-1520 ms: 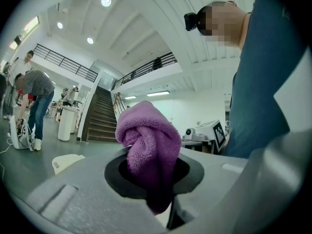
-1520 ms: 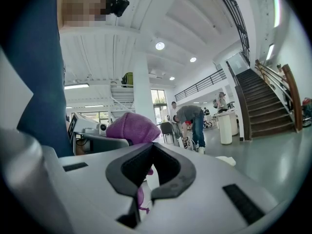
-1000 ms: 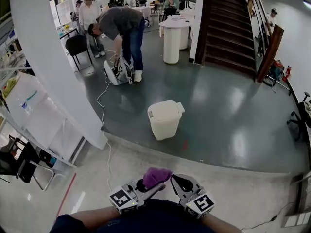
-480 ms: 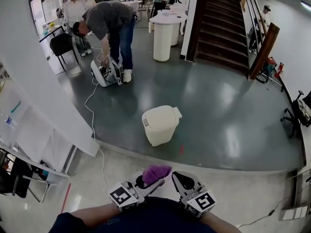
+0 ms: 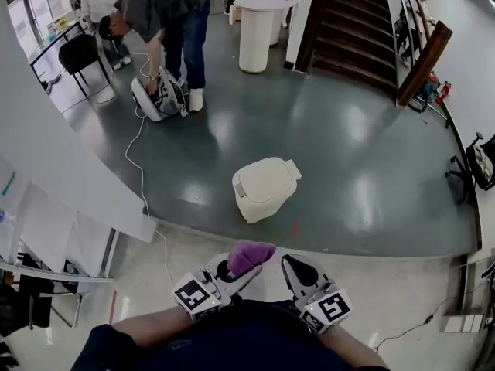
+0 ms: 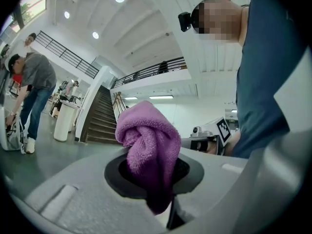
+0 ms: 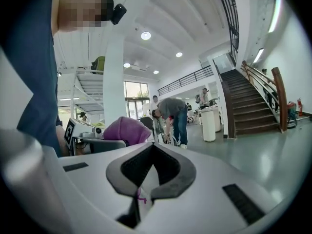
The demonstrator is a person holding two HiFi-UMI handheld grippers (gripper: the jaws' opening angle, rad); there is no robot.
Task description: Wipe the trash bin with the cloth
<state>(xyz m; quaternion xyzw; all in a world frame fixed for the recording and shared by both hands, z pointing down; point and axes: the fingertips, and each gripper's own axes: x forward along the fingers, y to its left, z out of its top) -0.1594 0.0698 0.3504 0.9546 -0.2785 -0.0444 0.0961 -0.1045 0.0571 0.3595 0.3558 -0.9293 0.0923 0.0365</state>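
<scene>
A cream trash bin (image 5: 265, 189) with a shut lid stands on the dark floor ahead of me, well beyond both grippers. My left gripper (image 5: 236, 273) is held low in front of my body, shut on a bunched purple cloth (image 5: 248, 255). In the left gripper view the cloth (image 6: 148, 140) bulges up from between the jaws of the left gripper (image 6: 156, 179). My right gripper (image 5: 292, 273) is close beside the left one, and in its own view the right gripper (image 7: 146, 189) is shut with nothing in it. The cloth (image 7: 126, 129) shows to its left. Neither gripper view shows the bin.
A raised floor edge (image 5: 325, 252) runs between me and the bin. A white pillar (image 5: 46, 130) stands at the left with a cable (image 5: 141, 176) trailing past it. Farther off are a person (image 5: 158, 10) bent over a white device, a round white table (image 5: 257, 29) and stairs (image 5: 348, 18).
The head view has moved forward and tilted down, so the bin shows more from above. Both grippers keep the same pose, and the cloth is still held.
</scene>
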